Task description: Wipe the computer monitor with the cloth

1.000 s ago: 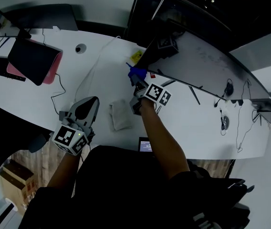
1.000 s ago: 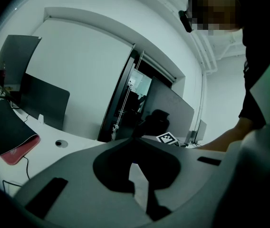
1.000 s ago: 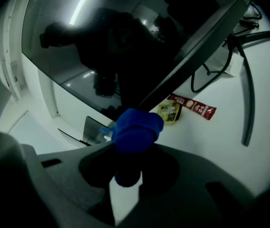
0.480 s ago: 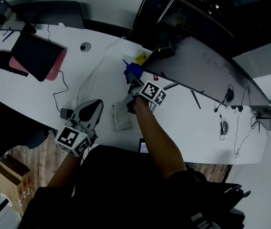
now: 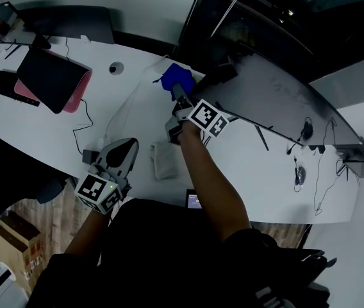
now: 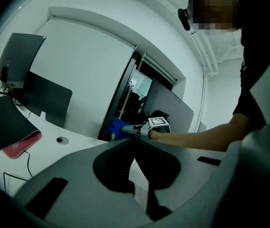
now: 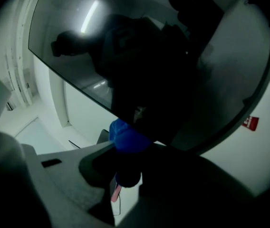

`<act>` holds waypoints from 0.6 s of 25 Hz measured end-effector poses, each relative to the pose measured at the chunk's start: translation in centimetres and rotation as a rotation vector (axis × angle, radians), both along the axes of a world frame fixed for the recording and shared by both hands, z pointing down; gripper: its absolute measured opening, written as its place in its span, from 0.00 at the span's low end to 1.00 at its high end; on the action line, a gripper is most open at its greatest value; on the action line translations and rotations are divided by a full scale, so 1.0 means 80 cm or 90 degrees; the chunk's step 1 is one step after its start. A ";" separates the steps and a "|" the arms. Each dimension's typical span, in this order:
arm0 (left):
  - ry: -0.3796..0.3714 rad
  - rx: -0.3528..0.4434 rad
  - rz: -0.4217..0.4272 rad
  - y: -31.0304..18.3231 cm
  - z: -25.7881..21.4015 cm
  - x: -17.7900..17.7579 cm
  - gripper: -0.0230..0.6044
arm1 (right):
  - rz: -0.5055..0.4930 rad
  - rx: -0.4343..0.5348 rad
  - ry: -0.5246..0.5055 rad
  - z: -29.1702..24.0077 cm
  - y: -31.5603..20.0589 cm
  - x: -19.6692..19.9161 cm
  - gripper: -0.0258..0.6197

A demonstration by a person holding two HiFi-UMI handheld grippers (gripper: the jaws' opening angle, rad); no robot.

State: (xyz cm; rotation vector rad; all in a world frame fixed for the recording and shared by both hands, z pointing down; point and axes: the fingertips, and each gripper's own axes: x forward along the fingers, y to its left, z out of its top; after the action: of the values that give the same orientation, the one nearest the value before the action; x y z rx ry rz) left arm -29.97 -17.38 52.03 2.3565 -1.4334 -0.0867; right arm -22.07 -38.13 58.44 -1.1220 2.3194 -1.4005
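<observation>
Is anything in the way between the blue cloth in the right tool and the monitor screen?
Nothing visible does. The right tool is shut on the crumpled blue cloth, held up by the near end of the wide dark computer monitor. Whether the cloth touches the screen cannot be told.

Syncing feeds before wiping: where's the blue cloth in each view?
Head view: blue cloth upper centre, by the monitor's left end.
Left gripper view: cloth centre, beyond the jaws, left of the monitor.
Right gripper view: cloth lower centre, between the jaws, below the monitor.
Shared landmark: the monitor.
</observation>
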 end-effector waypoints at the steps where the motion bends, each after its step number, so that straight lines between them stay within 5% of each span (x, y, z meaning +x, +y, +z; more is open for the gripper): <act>1: 0.000 0.001 -0.002 0.000 -0.002 -0.001 0.03 | -0.001 0.009 -0.006 -0.012 -0.001 -0.001 0.19; 15: 0.001 0.015 0.013 -0.002 -0.014 0.010 0.03 | 0.025 0.075 -0.140 -0.143 0.014 0.009 0.19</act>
State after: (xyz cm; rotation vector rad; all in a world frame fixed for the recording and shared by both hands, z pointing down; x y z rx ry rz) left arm -29.16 -17.54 50.88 2.3890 -1.4147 -0.1006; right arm -21.36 -37.02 47.00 -0.9252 2.1809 -1.2844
